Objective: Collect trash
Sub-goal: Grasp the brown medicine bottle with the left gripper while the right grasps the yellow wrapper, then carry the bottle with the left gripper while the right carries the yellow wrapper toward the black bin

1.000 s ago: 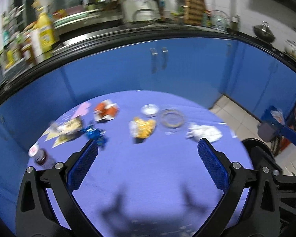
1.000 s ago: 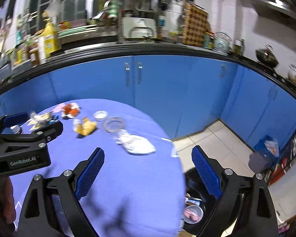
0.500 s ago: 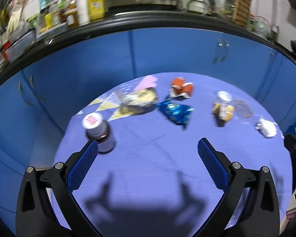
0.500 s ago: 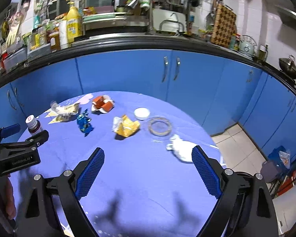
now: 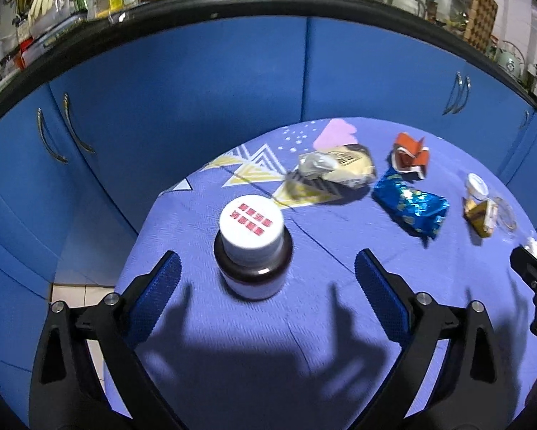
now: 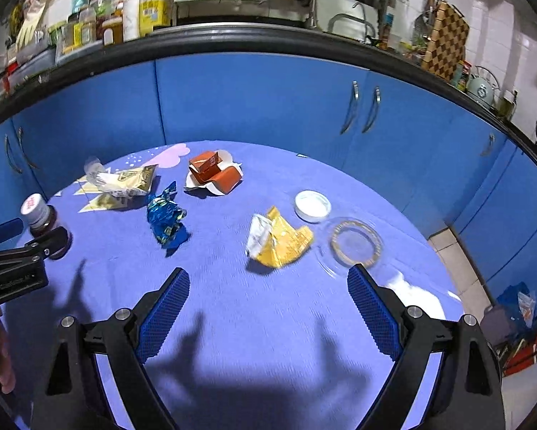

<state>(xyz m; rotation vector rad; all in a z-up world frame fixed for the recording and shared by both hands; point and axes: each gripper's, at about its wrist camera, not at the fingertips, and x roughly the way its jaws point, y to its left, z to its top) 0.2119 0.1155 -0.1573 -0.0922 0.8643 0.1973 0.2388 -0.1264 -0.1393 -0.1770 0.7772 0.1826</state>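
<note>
The left gripper [image 5: 266,276] hangs low over the table with its blue-padded fingers [image 5: 157,297] spread wide and nothing between the pads. Just ahead of them, at the centre of the left wrist view, stands a brown bottle [image 5: 252,247] with a white cap printed in red; it is upright on the purple tablecloth [image 5: 304,340], near the cloth's left edge, and touches neither finger.

Further up and to the right in that view lies the litter: a crumpled cream wrapper [image 5: 334,170], an orange carton [image 5: 410,156] torn open just beside it, and a blue foil wrapper [image 5: 410,208] in front of the two. At the right edge sit a yellow wrapper [image 5: 481,215] and a white lid [image 5: 476,186].

The right gripper [image 6: 268,308] is also spread wide and empty, held over bare cloth in the lower half of its view. Ahead of it, right of centre, the yellow wrapper [image 6: 279,240] lies crumpled, with the white lid [image 6: 312,206] behind it and a clear glass dish [image 6: 356,242] to its right. A white crumpled tissue [image 6: 417,295] shows partly behind the right finger. Blue cabinet doors [image 6: 268,104] fill the background.
</note>
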